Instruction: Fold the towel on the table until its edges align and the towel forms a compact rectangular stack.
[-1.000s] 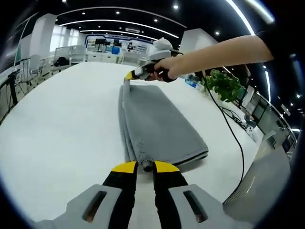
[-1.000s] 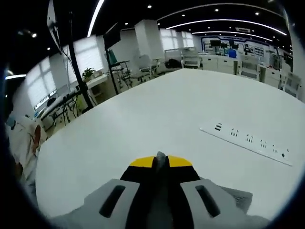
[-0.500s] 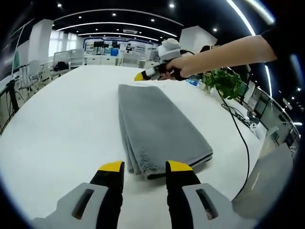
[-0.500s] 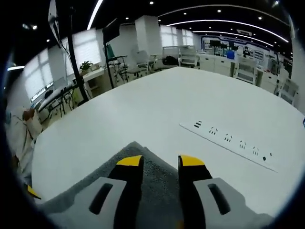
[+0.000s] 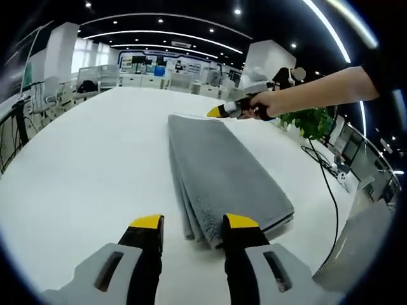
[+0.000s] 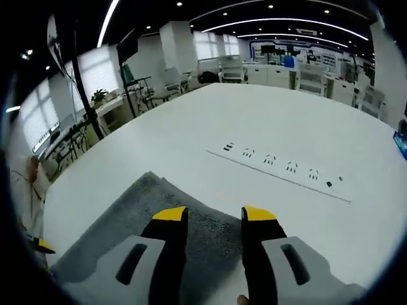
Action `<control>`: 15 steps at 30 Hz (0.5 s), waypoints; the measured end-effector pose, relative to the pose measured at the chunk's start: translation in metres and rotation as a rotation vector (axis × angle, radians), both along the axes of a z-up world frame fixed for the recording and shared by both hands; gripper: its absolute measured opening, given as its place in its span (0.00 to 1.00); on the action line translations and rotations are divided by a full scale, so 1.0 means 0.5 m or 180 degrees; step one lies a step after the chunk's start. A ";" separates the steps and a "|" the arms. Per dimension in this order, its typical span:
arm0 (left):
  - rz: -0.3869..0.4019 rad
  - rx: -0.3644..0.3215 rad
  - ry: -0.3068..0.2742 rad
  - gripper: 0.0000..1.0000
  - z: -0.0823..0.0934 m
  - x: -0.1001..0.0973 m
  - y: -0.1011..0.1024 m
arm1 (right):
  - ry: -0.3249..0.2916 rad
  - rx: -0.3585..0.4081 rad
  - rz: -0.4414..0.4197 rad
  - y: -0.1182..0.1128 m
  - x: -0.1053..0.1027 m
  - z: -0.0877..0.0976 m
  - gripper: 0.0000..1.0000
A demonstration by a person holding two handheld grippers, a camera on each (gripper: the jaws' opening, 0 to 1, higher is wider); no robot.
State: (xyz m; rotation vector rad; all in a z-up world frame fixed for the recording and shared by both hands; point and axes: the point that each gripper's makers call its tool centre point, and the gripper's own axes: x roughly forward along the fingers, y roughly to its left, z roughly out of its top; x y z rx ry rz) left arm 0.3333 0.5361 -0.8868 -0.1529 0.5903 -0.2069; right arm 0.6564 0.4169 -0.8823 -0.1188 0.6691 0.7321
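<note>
- Left gripper view looks along a white table [image 5: 76, 178] with a grey towel [image 5: 222, 171] folded into a long, layered strip running from 6 o'clock up toward 12 o'clock.
- At the bottom, the left gripper [image 5: 189, 223] has its yellow-tipped jaws spread apart, holding nothing, hovering just short of the strip's near end, where the stacked layers show.
- At 1 o'clock, a hand [image 5: 267, 105] holds the right gripper [image 5: 215, 113] by the strip's far end; whether it touches the cloth cannot be told.
- A leafy plant [image 5: 315, 121] stands at 2 o'clock, with a black cable [image 5: 327, 190] trailing below it.
- Right gripper view shows the right gripper [image 6: 213, 215] with jaws parted and released, over the far end of the towel [image 6: 121, 219], which spreads toward 7 o'clock.
- A white power strip [image 6: 280, 173] lies on the table [image 6: 254, 121] at 1 o'clock, well apart from the towel.
- Judgement: the lengthwise folds look done and both tools have let go, so the step in hand is resetting between folds.
- Next move likely calls for pinching one short end through all layers and carrying it over to meet the other end, edges matched.
</note>
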 end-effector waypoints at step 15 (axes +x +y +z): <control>-0.0110 0.0066 0.0090 0.38 -0.027 0.024 0.008 | 0.0067 -0.0077 -0.0133 -0.041 -0.006 -0.035 0.31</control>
